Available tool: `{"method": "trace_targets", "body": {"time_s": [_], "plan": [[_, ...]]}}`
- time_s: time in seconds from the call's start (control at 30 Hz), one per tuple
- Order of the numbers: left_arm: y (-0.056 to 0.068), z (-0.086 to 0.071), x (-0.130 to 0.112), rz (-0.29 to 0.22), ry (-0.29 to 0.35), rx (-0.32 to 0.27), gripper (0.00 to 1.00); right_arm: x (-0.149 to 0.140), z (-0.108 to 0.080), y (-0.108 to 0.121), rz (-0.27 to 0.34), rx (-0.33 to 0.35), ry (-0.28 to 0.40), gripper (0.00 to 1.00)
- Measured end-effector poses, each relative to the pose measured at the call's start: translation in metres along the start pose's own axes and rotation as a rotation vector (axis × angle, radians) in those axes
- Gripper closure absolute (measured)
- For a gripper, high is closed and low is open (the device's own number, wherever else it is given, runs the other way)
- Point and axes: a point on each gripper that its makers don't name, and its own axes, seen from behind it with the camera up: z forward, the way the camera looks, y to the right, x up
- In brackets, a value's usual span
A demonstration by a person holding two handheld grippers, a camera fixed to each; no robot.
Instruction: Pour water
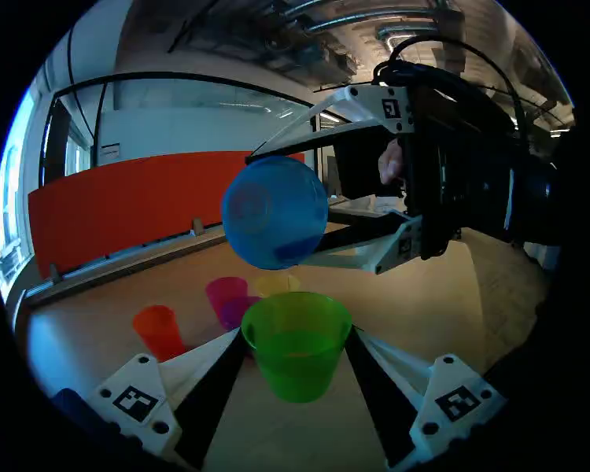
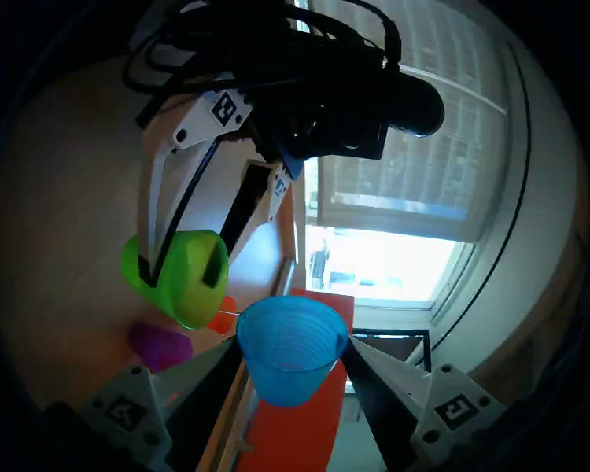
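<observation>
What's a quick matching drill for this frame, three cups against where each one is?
Things:
1 green cup
2 blue cup
3 orange cup

States:
A standing on the table
B gripped upright by the left gripper
C tipped on its side in the right gripper

Pairs: 1-B, 2-C, 3-A

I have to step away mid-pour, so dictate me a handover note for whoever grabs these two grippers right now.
Left gripper: shut on the green cup, held upright.
Right gripper: shut on the blue cup, tipped on its side just above the green cup.
Orange cup, purple cup and yellow cup stand on the table behind.
Done: both cups gripped, blue one tipped; no stream visible, water levels unclear.
Left: complete the pour, then set both cups down.
</observation>
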Motion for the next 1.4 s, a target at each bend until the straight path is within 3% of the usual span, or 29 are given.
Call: {"method": "trace_targets", "body": {"time_s": [0.37, 0.7, 0.97, 1.4], "plan": [[0.001, 0.0, 0.002, 0.005, 0.001, 0.0, 0.14, -0.003, 0.001, 0.0, -0.009, -0.003, -0.001, 0.09], [0.001, -0.001, 0.002, 0.006, -0.001, 0.003, 0.14, -0.006, 0.005, 0.007, 0.044, -0.01, 0.013, 0.09], [0.0, -0.002, 0.0, 0.008, -0.01, 0.006, 0.14, -0.015, 0.01, 0.015, 0.172, -0.026, 0.028, 0.09], [-0.004, -0.001, -0.005, 0.006, -0.022, 0.016, 0.14, -0.058, 0.019, 0.014, 0.52, -0.028, -0.022, 0.09]]}}
